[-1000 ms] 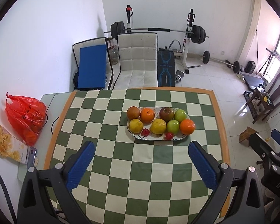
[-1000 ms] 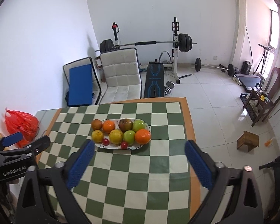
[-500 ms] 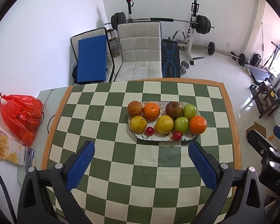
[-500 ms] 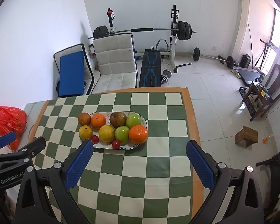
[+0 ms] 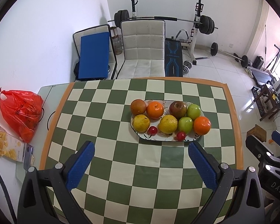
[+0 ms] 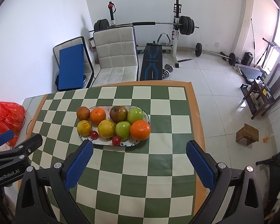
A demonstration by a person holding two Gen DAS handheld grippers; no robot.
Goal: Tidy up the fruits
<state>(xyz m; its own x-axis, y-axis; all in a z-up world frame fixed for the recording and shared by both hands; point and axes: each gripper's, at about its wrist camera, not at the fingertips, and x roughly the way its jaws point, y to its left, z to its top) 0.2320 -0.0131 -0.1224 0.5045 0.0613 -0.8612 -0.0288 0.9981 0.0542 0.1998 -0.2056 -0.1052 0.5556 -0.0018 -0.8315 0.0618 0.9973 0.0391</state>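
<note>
1. Left wrist view, compared with one second ago: closer to the table (image 5: pixel 102 112) and tilted down; plate (image 5: pixel 163 139) larger in frame and shifted slightly right
2. Right wrist view, same interval: same advance toward the table; plate drawn nearer, now just beyond the left fingertip
3. Left gripper (image 5: pixel 141 146): jaws spread wide, pinching nothing, held above the near half of the table; no change in opening
4. Right gripper (image 6: pixel 139 144): jaws spread wide, empty, held right of the left gripper; no change in opening
5. Fruits: all on the plate at the table's centre, none displaced
   - far row, left to right: brown-red fruit (image 5: pixel 138 106), orange (image 5: pixel 155 110), dark apple (image 5: pixel 177 109), green apple (image 5: pixel 193 112)
   - near row: yellow citrus (image 5: pixel 141 123), second yellow citrus (image 5: pixel 168 124), second green apple (image 5: pixel 185 125), second orange (image 5: pixel 202 125)
   - near rim: two small red fruits (image 5: pixel 152 130)
6. Meaning for the task, as a judgement: motion of the tools only, no handling of fruit; consistent either with an approach to a plate awaiting sorting or with a last look at a plate already arranged; not decidable from these views
</note>
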